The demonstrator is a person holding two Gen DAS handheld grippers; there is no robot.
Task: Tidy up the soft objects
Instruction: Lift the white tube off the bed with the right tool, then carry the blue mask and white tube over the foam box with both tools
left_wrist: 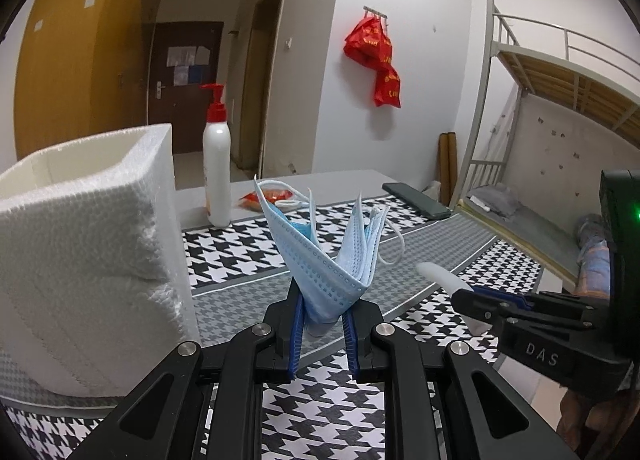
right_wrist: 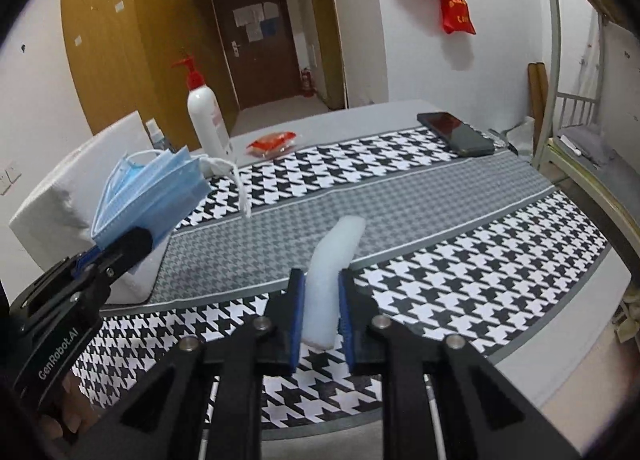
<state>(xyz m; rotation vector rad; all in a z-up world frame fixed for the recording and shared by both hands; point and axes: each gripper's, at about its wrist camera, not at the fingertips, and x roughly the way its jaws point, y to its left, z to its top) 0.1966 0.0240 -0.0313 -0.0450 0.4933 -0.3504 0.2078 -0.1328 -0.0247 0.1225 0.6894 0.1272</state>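
Note:
My left gripper (left_wrist: pixel 322 302) is shut on a bundle of light blue face masks (left_wrist: pixel 320 248), which fan upward above the patterned table with white ear loops trailing. From the right wrist view the same masks (right_wrist: pixel 148 196) stick out of the left gripper (right_wrist: pixel 120 246) in front of the foam box. My right gripper (right_wrist: pixel 321 292) is shut on a white foam strip (right_wrist: pixel 330 264) that stands up between its blue pads, lifted off the table. In the left wrist view this strip (left_wrist: pixel 440 278) pokes leftward from the right gripper (left_wrist: pixel 472 302).
A white foam box (left_wrist: pixel 88 228) with an open top stands at the left on the houndstooth tablecloth (left_wrist: pixel 248 256). Behind it are a white pump bottle (left_wrist: pixel 216 164) with a red cap, a red snack packet (right_wrist: pixel 272 142) and a dark phone (right_wrist: pixel 456 132). A bunk bed (left_wrist: pixel 560 148) stands at the right.

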